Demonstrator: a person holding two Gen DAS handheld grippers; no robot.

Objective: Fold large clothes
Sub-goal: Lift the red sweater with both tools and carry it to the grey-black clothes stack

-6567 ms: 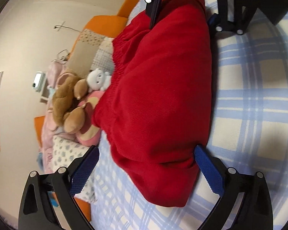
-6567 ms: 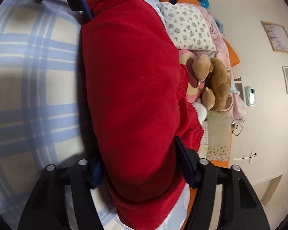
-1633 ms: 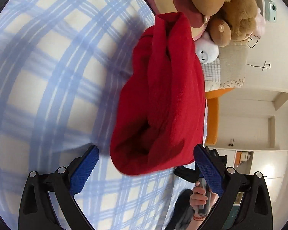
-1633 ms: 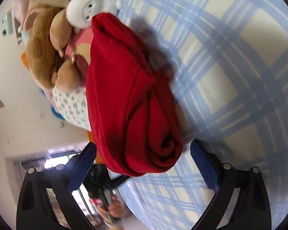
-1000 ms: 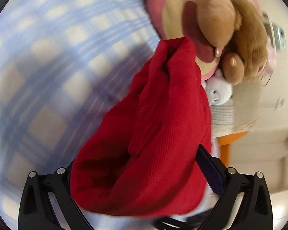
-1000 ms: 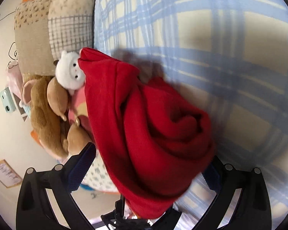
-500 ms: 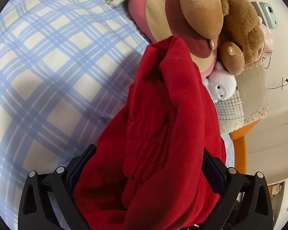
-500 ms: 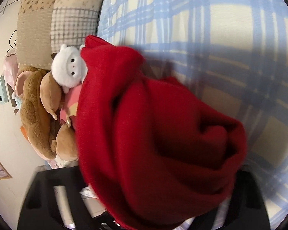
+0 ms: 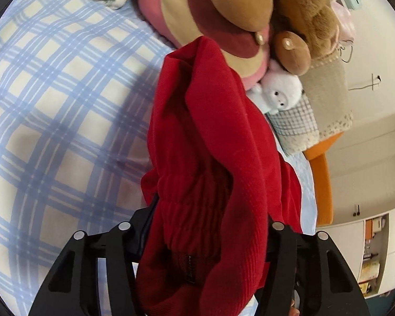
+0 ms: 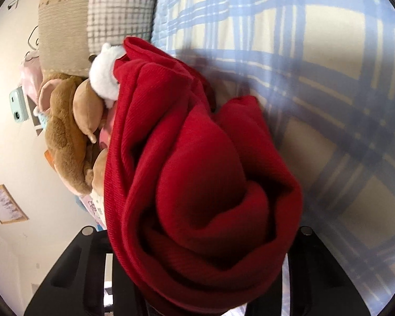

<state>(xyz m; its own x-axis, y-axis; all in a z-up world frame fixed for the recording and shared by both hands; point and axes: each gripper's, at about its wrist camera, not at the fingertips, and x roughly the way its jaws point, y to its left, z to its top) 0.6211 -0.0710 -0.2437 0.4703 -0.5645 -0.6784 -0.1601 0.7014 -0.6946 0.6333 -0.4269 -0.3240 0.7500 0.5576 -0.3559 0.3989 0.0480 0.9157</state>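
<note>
The jaws of both the left gripper (image 9: pixel 210 226) and the right gripper (image 10: pixel 197 239) have just been closed on the red garment (image 9: pixel 218 158), which is gripped at two ends near the bed's (image 9: pixel 52 92) pillow edge; a lift seems prepared.

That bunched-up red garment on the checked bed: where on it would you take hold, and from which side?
Probably at its two ends, one gripper coming in from each. The red garment lies as a long folded bundle, so end grips keep the folds together. That is how it is held: the left gripper and right gripper have just been closing on thick bunches of it. The far tip rests against the plush toys.
</note>
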